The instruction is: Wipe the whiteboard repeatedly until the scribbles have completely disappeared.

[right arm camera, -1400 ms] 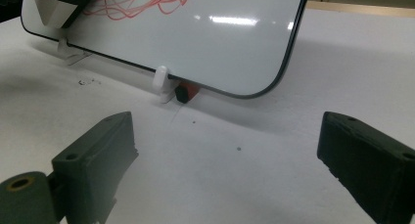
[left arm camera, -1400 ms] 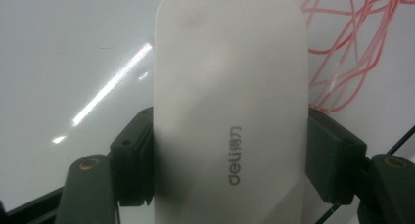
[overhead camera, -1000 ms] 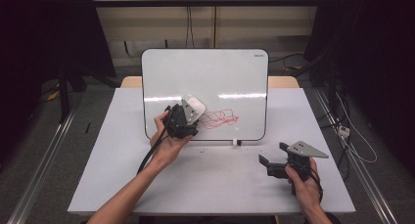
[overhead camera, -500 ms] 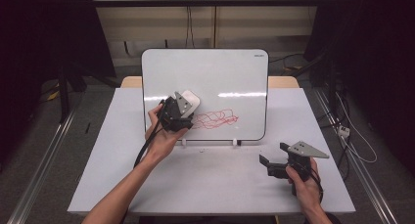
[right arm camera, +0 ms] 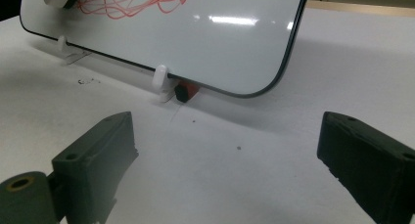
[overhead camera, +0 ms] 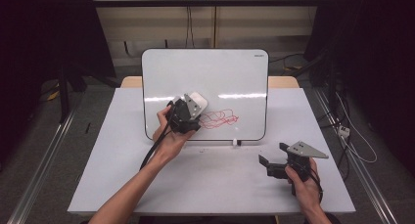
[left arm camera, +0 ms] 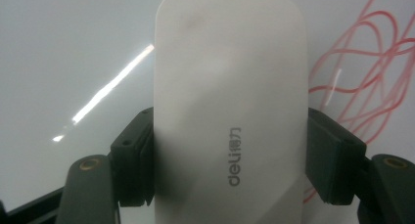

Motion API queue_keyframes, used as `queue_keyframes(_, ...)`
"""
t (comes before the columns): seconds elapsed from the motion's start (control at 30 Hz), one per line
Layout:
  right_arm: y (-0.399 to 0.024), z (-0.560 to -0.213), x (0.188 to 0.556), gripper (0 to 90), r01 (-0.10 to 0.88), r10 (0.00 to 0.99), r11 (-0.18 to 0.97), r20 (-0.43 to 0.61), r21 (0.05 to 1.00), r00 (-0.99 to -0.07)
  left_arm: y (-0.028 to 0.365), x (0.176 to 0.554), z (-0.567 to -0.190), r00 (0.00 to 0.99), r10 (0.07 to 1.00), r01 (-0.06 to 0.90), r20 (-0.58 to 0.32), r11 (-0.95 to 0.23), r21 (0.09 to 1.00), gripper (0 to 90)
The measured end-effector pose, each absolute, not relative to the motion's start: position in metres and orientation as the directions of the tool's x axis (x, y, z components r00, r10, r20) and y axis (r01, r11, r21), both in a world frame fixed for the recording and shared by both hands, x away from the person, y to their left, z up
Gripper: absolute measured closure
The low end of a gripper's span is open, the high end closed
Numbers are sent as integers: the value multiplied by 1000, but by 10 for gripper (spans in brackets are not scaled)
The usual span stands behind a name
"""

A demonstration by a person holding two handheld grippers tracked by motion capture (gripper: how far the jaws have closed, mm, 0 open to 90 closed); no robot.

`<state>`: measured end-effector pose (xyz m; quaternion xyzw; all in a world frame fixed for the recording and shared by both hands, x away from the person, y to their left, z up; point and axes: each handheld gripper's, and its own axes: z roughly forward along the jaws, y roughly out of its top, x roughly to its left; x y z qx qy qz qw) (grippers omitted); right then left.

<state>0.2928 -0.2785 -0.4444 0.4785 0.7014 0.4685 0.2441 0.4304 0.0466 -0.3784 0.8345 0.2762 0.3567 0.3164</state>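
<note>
A white whiteboard [overhead camera: 220, 77] stands upright on the table with a red scribble [overhead camera: 220, 119] low on its face. My left gripper [overhead camera: 193, 107] is shut on a white eraser [overhead camera: 196, 102], which it holds against the board just left of the scribble. In the left gripper view both black pads press the sides of the eraser [left arm camera: 230, 111], with the scribble [left arm camera: 362, 72] to its right. My right gripper [overhead camera: 272, 153] rests low at the table's right front, open with nothing between its jaws, facing the board's lower edge [right arm camera: 220, 38].
White feet [right arm camera: 160, 79] prop the board, and a small red-and-black object [right arm camera: 186, 91] lies at its lower edge. The white tabletop [overhead camera: 210, 180] spreads between the two hands. Cables and dark stands surround the table.
The left gripper with the eraser slid slightly up and left across the board, then back right towards the scribble. The right gripper has not moved.
</note>
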Motion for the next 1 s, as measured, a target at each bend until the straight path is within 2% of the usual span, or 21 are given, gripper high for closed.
queue_keyframes(0.47,-279,-444,292,73,438,899,105,103,893,-426,15,412,-398,628,633,193,452,-690,698,306)
queue_keyframes(0.87,-280,-445,293,73,441,899,100,108,892,-424,25,415,-393,662,630,221,406,-682,698,305)
queue_keyframes(1.0,-280,-445,293,73,443,900,99,110,891,-422,37,420,-389,644,636,226,425,-689,689,306)
